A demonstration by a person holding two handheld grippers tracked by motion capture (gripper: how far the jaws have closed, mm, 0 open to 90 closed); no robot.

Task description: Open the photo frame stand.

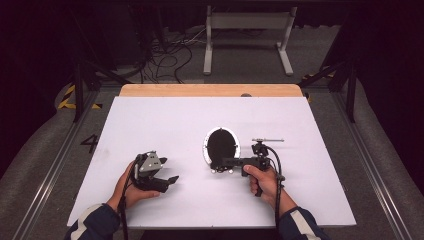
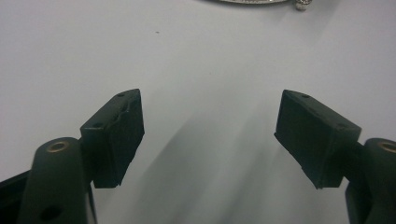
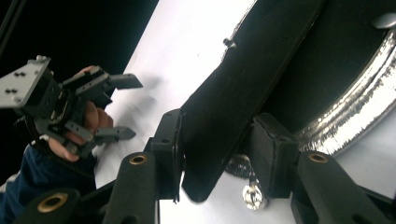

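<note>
Two grippers: you work on one thing, an oval frame (image 1: 222, 145), which lies flat on the white board (image 1: 150, 130) that covers the bench, a little right of the board's middle.
Right gripper: your right gripper (image 1: 222, 164) reaches the frame's near end, and its jaws pinch the black flap (image 3: 243, 84) on the frame's back, one pad against each side of the flap.
Left gripper: your left gripper (image 1: 169, 170) rests toward the board's near left, well apart from the frame, with its jaws spread and nothing but bare board between them.
Done: by my reading, the flap is caught and stands lifted off the back, so the grip itself is made.
Left: the frame is not yet upright. I judge that you want the flap swung out as a prop and the frame stood on it, and none of that shows yet.
Frame shape: an oval, with its long axis running from the near edge toward the far edge.
Frame rim: a silver band, glittering and grainy like set stones, with small shiny ball feet (image 3: 252, 196) at the near end.
Frame back: black, matte and cloth-like.
Flap: a flat, stiff-looking black strip with a fuzzy surface.
Board: smooth, matte white, with bare wood (image 1: 210, 90) along the far edge.
</note>
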